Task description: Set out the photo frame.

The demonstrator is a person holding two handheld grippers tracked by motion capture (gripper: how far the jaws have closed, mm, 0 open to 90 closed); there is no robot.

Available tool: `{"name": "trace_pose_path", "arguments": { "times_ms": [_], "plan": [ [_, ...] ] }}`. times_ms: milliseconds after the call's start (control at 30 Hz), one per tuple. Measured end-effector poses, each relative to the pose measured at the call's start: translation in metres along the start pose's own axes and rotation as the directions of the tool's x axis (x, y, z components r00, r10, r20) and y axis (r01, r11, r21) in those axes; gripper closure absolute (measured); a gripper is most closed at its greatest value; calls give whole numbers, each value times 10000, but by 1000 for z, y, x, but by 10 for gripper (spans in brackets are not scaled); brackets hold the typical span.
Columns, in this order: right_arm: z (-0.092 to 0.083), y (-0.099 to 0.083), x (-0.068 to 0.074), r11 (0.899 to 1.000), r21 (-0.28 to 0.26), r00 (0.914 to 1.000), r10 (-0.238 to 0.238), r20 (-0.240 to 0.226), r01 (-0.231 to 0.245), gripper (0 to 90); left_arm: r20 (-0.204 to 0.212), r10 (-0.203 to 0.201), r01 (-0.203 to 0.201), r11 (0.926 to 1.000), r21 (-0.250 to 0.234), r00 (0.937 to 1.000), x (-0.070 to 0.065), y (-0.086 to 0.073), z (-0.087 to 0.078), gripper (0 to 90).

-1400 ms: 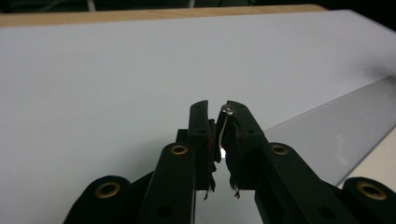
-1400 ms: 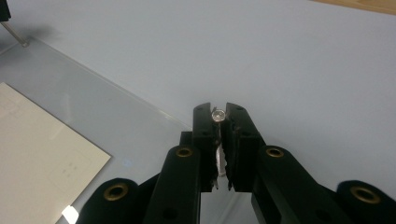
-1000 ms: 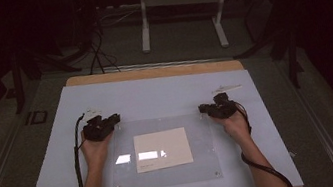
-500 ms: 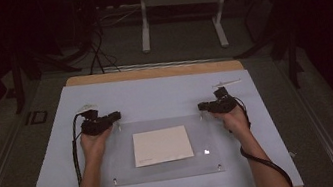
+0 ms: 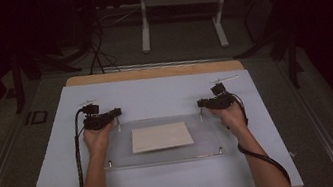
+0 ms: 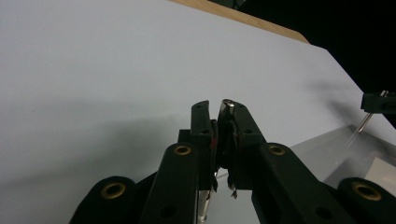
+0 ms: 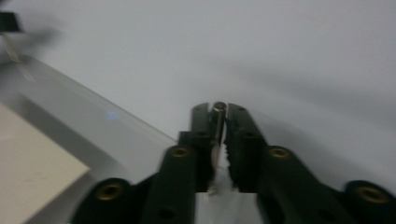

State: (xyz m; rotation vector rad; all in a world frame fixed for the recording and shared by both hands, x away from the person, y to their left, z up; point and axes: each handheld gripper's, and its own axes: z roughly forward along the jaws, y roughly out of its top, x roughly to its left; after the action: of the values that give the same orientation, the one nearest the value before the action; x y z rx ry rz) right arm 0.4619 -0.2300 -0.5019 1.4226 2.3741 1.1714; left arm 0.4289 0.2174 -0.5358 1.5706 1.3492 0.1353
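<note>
A clear acrylic plate with a beige sheet on it rests on the pale blue mat. Small metal pins stand at its corners. My left gripper is at the plate's far left corner, shut on the pin there. In the left gripper view the jaws clamp the pin's head. My right gripper is at the far right corner, shut on that corner's pin. The right gripper view, slightly blurred, shows the jaws closed on the pin, with the plate and sheet to the left.
The mat covers a wooden table whose edge shows at the back. Two more pins mark the plate's near corners. Cables trail from both grippers. A metal stand and cables lie on the dark floor beyond.
The plate with its sheet looked larger and glared a second ago; now it appears lower and flatter. Both grippers have shifted slightly away from me, still shut on the pins.
</note>
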Motion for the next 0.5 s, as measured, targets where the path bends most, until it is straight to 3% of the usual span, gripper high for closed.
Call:
{"name": "trace_pose_path", "arguments": {
  "times_ms": [133,200,333,500],
  "plan": [
    [-11,1,9,9995,94,9962,-316,812,309,694,-152,-155,157,9999,74,9998,-1,1,1,828],
    [-18,0,11,9996,-94,9953,-255,936,265,688,-276,-258,262,9995,155,9993,-2,3,2,828],
    [-32,-2,14,9994,-313,9993,-139,353,150,696,-253,-278,284,9994,222,9993,-1,4,3,829],
    [-42,-10,25,9984,-310,9975,-482,-511,466,849,-167,-363,366,9992,176,9992,0,4,3,829]
  ]
}}
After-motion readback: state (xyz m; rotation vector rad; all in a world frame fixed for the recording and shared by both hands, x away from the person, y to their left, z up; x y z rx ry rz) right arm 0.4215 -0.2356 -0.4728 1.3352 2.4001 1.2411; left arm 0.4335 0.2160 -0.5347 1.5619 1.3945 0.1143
